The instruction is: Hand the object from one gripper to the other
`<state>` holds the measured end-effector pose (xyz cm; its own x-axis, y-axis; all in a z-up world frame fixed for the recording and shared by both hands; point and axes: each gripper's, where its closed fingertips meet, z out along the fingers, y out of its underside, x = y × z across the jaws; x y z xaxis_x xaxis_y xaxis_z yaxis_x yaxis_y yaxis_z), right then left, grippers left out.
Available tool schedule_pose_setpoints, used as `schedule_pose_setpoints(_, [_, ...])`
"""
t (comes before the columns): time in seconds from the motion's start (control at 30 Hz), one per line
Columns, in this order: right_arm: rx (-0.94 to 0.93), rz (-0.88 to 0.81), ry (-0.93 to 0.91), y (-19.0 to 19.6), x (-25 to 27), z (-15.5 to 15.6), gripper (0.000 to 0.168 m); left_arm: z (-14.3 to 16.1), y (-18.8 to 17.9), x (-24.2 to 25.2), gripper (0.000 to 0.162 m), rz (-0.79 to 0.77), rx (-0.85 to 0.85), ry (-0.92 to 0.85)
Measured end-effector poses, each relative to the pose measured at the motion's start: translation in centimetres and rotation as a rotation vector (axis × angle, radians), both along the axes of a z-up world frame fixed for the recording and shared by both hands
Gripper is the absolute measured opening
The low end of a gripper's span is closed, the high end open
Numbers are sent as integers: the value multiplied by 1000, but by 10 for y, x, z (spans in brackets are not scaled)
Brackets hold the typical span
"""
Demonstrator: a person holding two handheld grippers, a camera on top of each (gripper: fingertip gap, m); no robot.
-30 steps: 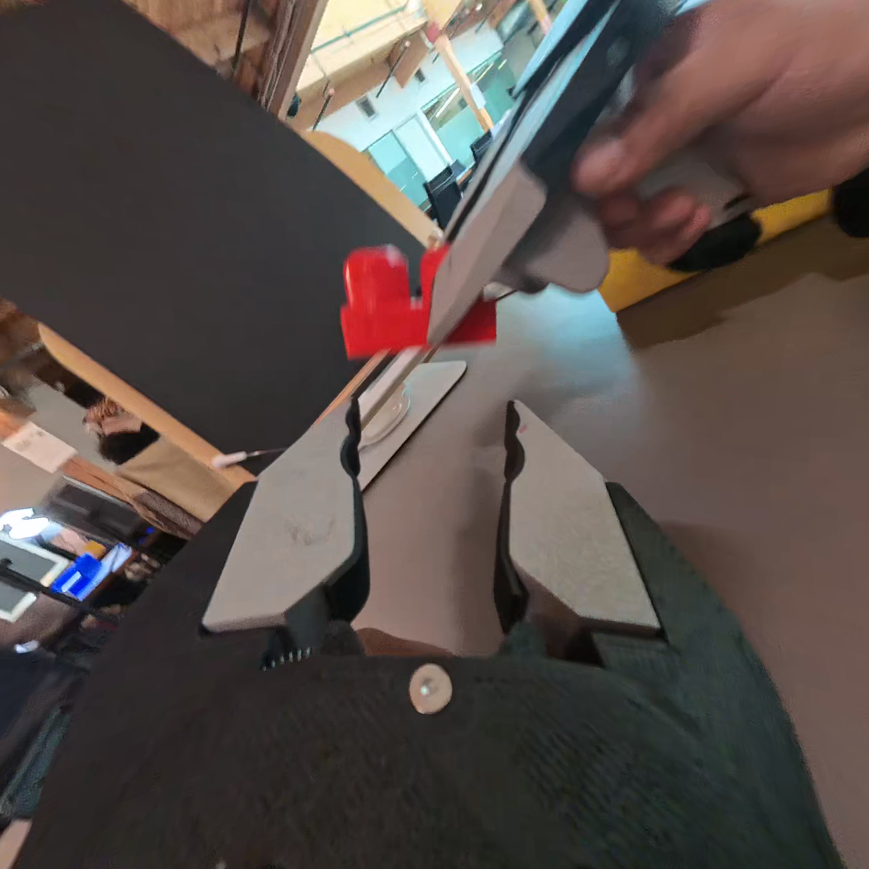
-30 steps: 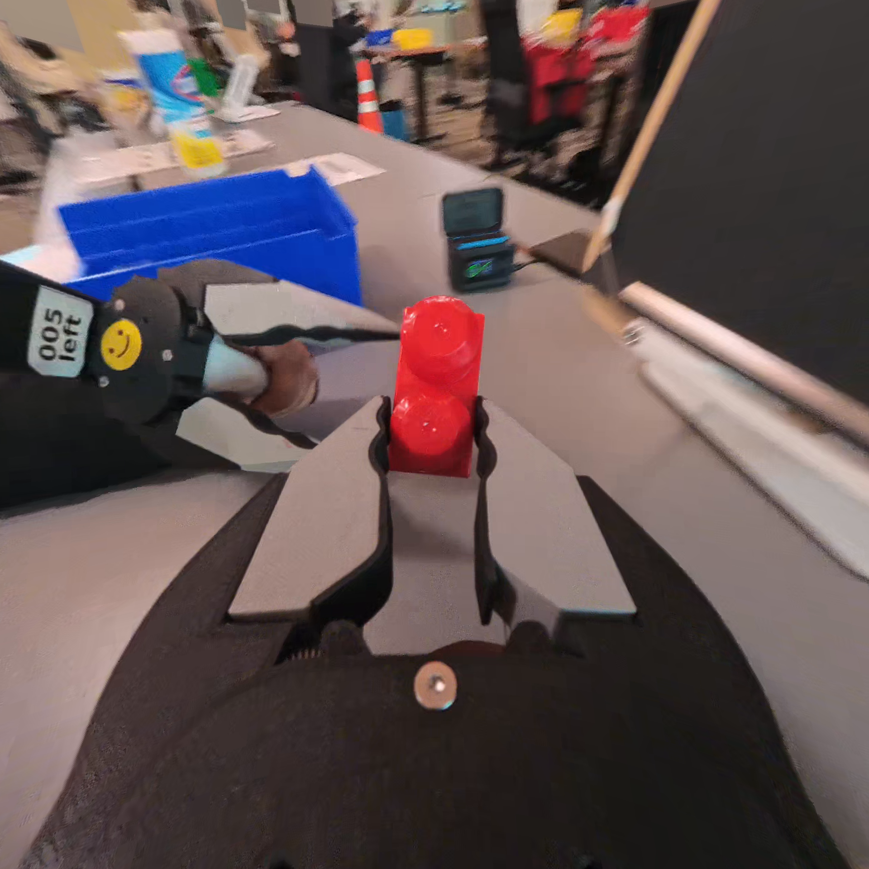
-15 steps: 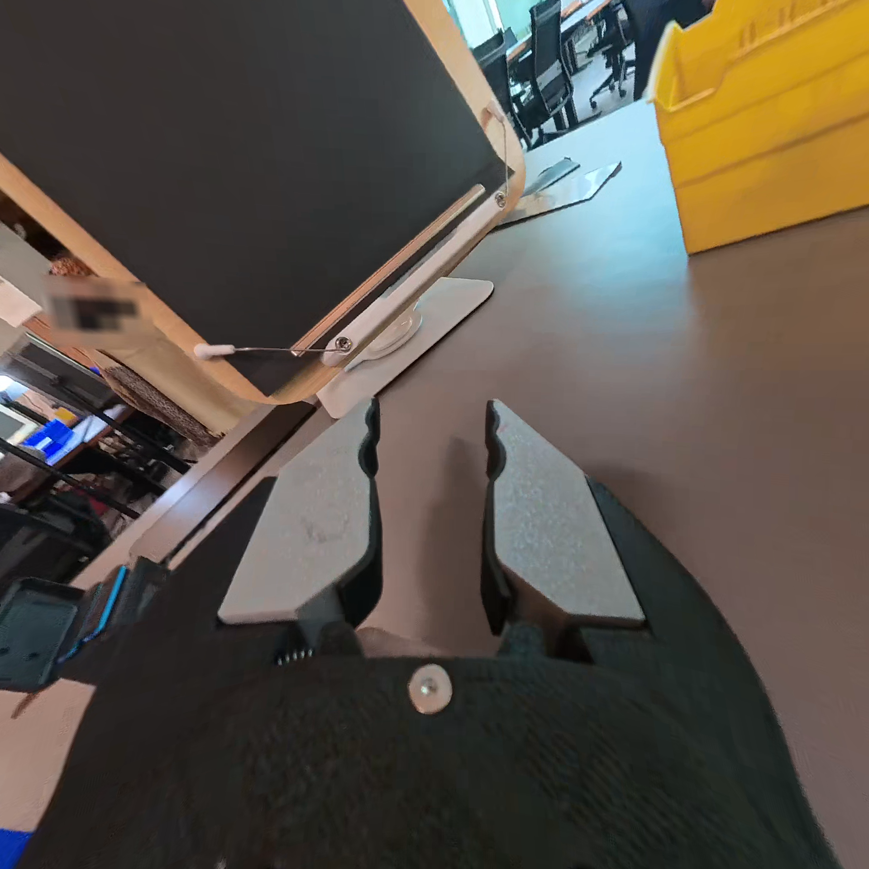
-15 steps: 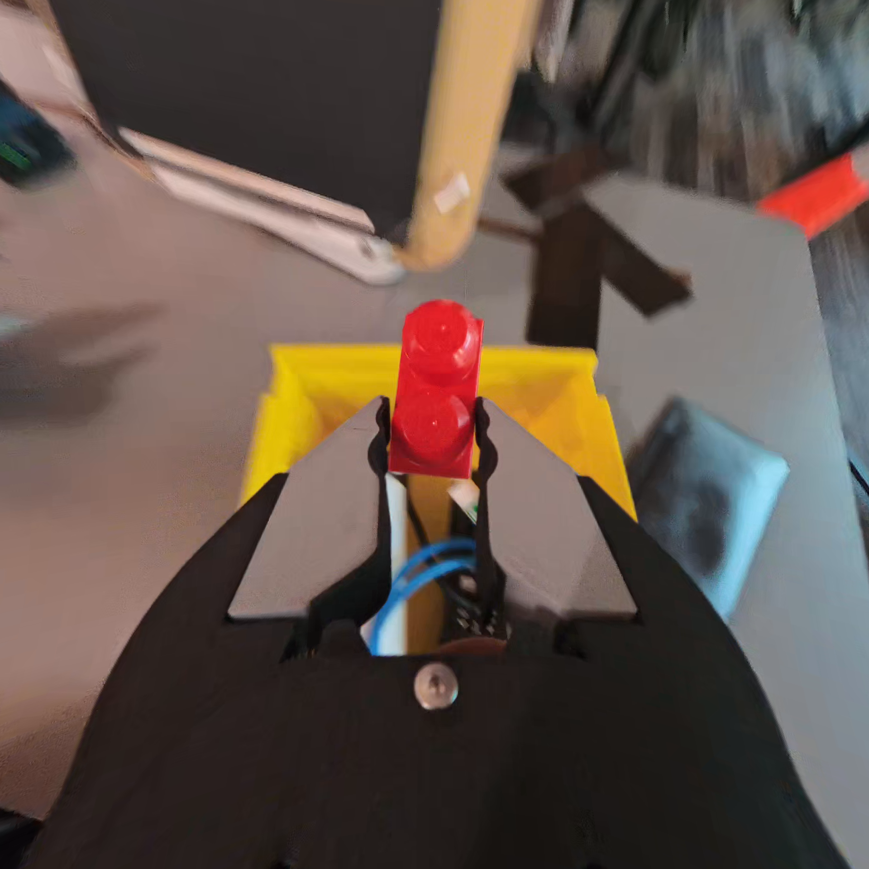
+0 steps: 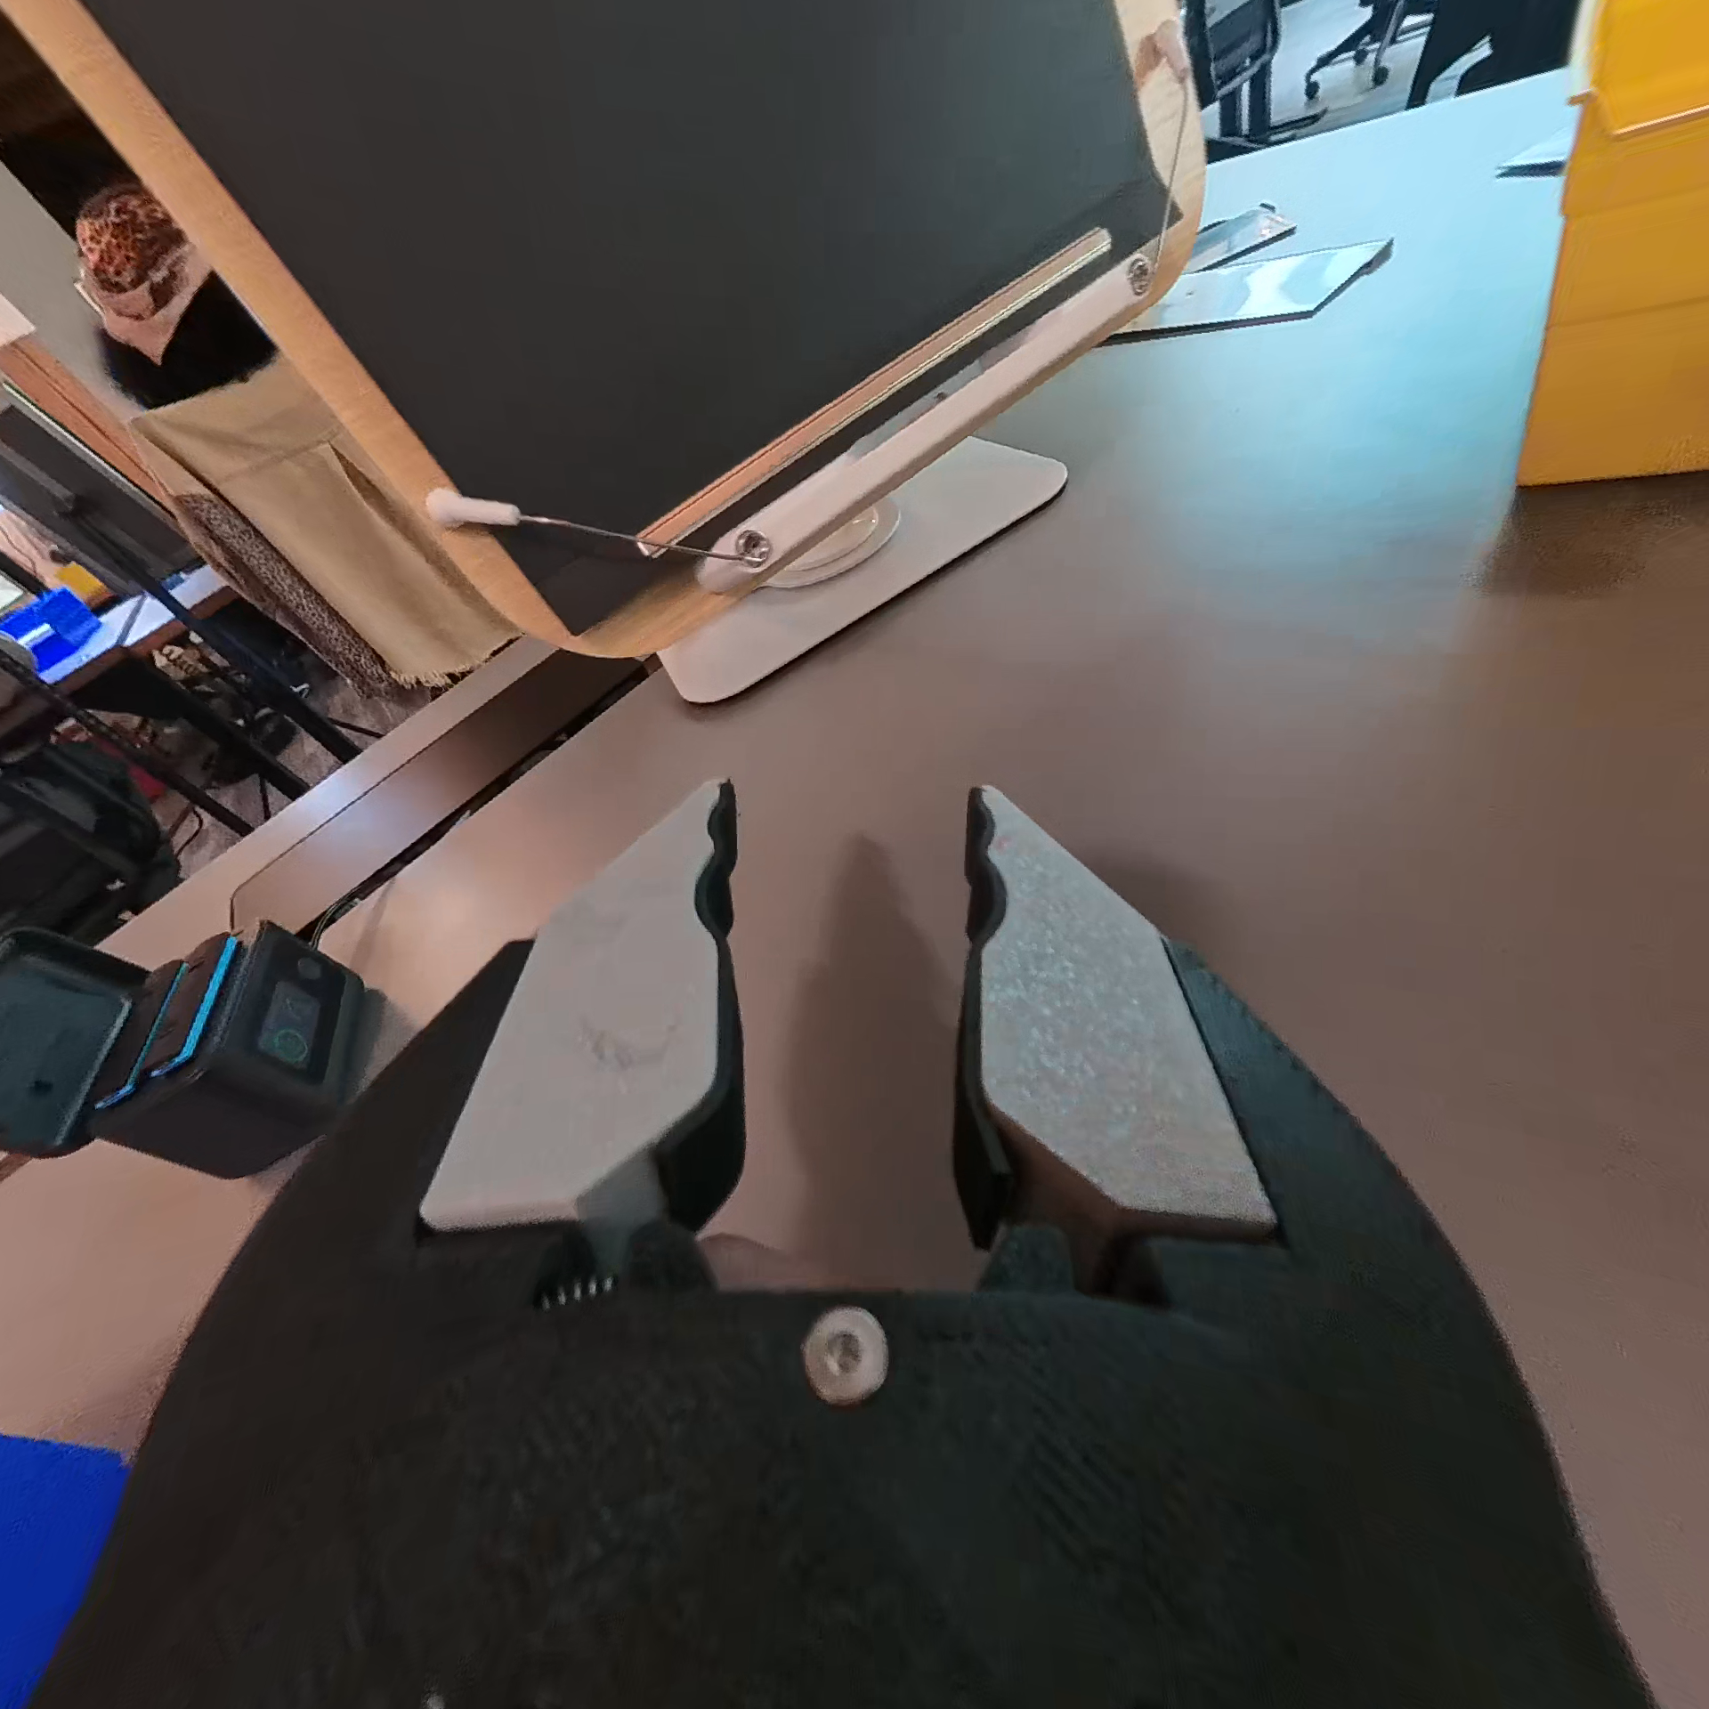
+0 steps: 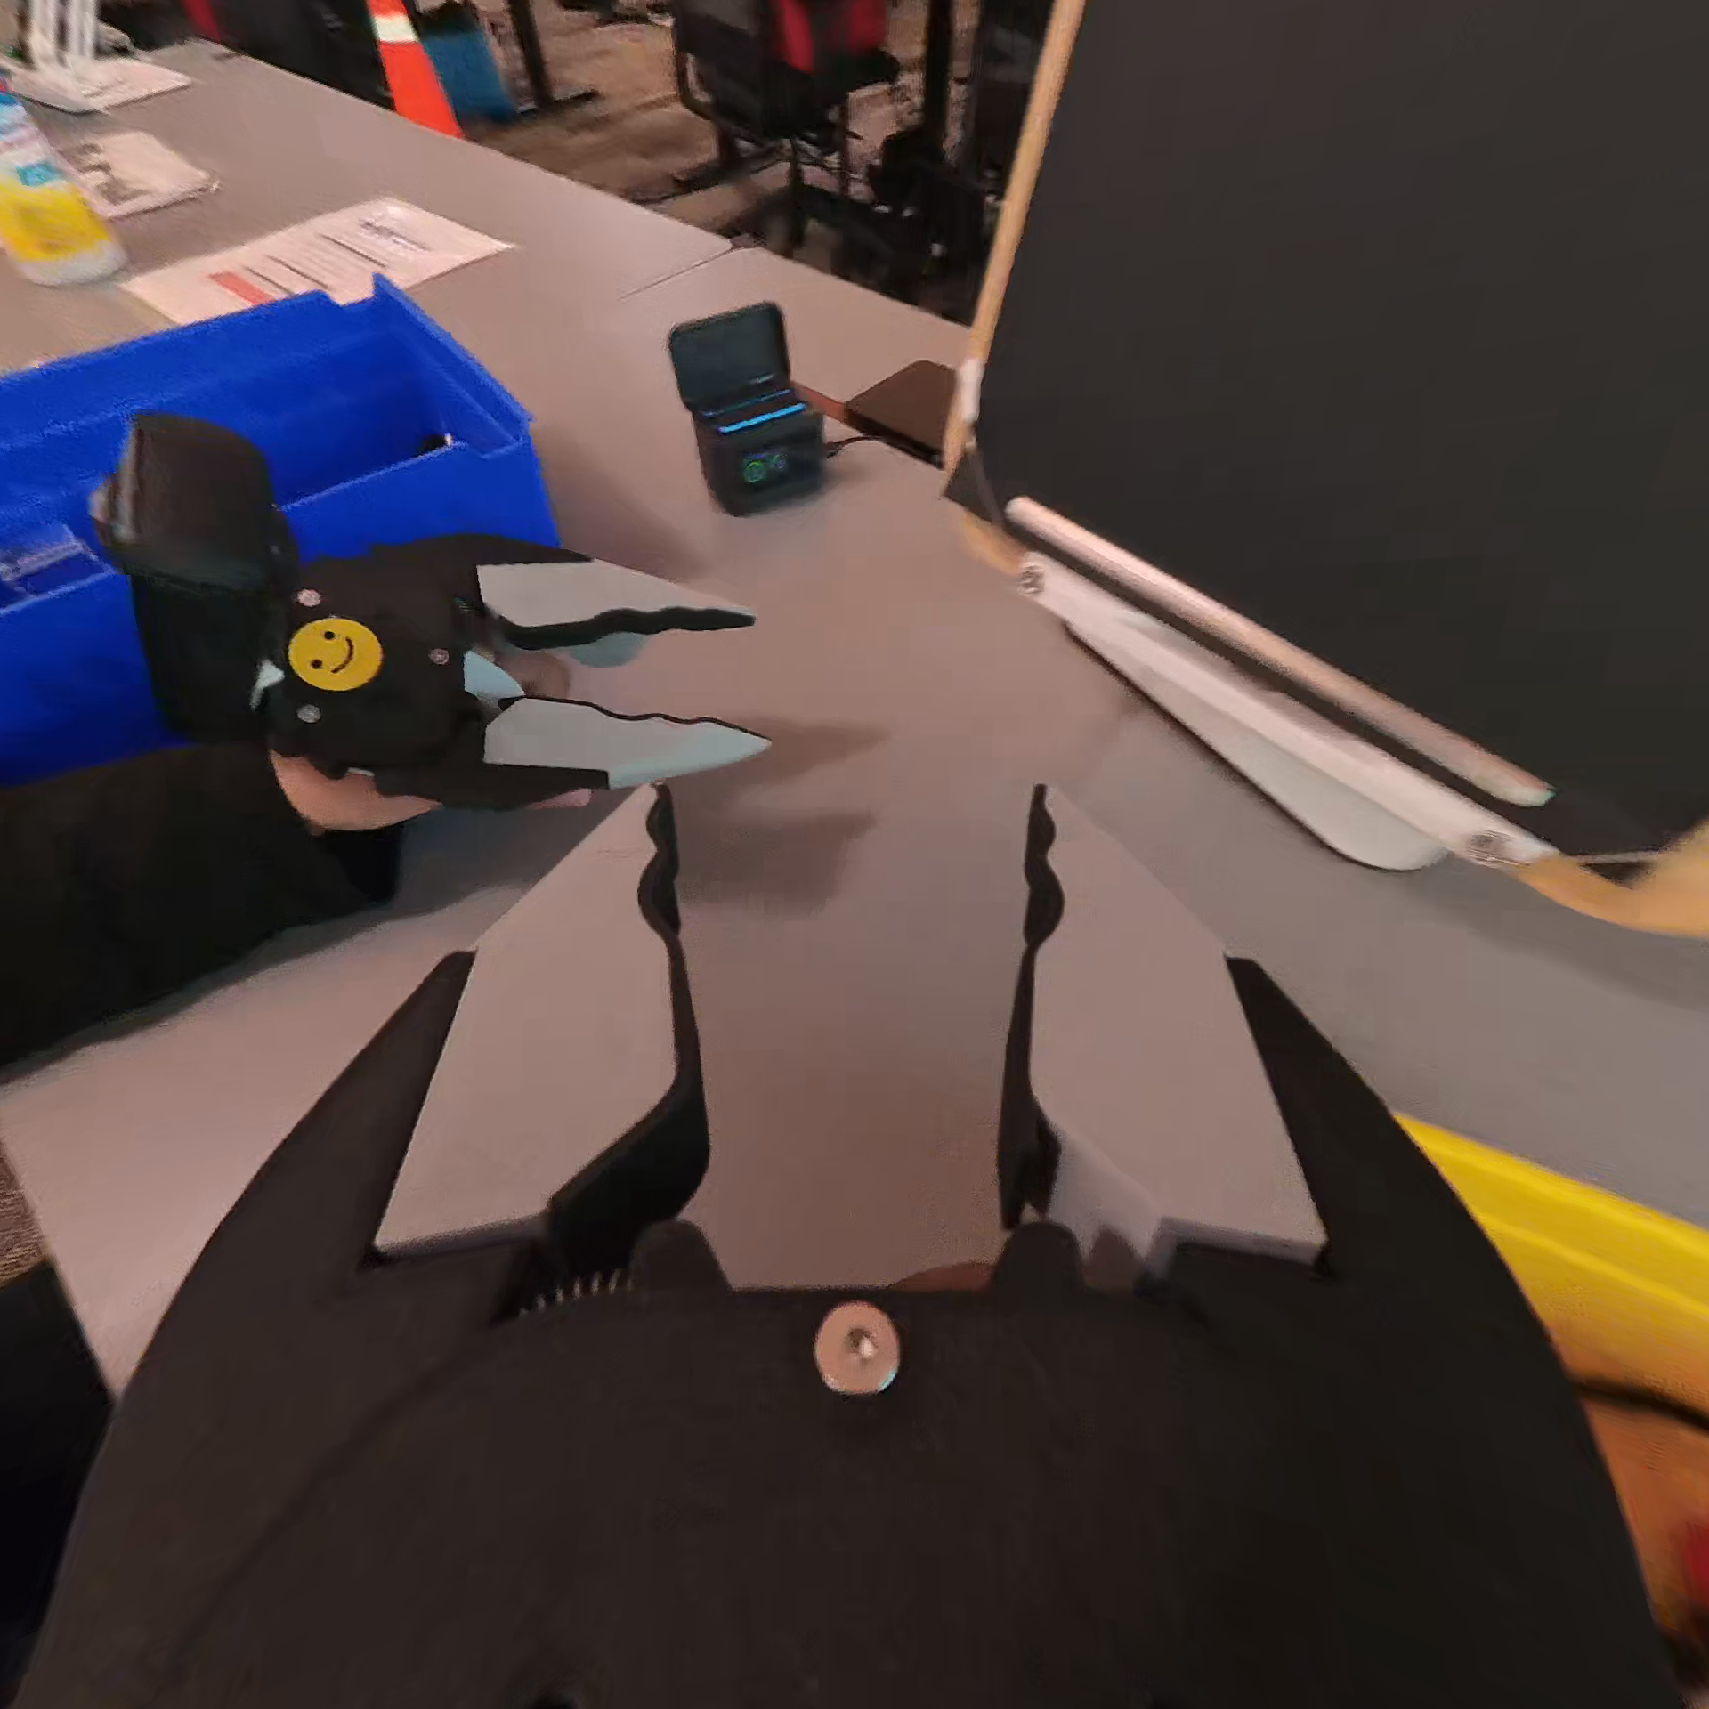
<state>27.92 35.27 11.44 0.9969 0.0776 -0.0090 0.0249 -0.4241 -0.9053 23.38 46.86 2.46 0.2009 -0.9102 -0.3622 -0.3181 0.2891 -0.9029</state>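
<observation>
My left gripper [image 5: 851, 805] is open and empty, low over the brown table [image 5: 1295, 832]. It also shows in the right wrist view [image 6: 760, 680], held by a hand at the left, jaws apart with nothing between them. My right gripper [image 6: 851, 800] is wide open and empty above the table [image 6: 879, 647], pointing past the left gripper's tips. The red brick is not clearly in either view. A small blurred red patch [image 6: 1688, 1554] shows at the right edge inside the yellow bin [image 6: 1526, 1239]; I cannot tell what it is.
A black board [image 5: 647, 231] on a white stand [image 5: 869, 573] stands at the back. The yellow bin [image 5: 1628, 277] is at the right. A blue bin [image 6: 277, 416] is at the left, and a small black case [image 6: 754, 416] sits behind it, also in the left wrist view [image 5: 222, 1045]. The tips of one gripper are about 15 cm away from the tips of the other.
My right gripper held the red brick over the yellow bin; now it is open and empty and has swung back over the table. My left gripper stayed open and moved little.
</observation>
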Motion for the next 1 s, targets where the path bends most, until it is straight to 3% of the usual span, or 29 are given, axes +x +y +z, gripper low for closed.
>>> schedule_pose_setpoints(0.17, [42,3,34,66,-20,-65,70,-5,3,-1,46,17,41,40])
schedule_pose_setpoints(0.3, [133,3,-18,105,-21,-89,70,-11,4,-1,47,21,77,83])
schedule_pose_setpoints(0.37, [121,46,-36,113,-28,-97,61,-17,8,-2,46,37,76,124])
schedule_pose_setpoints(0.43, [133,66,-85,114,-32,-98,57,-20,11,-3,49,41,60,140])
schedule_pose_setpoints(0.63, [117,76,-97,107,-32,-100,65,-23,19,-9,49,90,4,155])
schedule_pose_setpoints(0.8, [138,60,-91,101,-24,-97,65,-29,20,-19,49,166,64,199])
schedule_pose_setpoints(1.0, [169,56,-57,88,-20,-91,61,-45,-24,-52,52,157,-27,296])
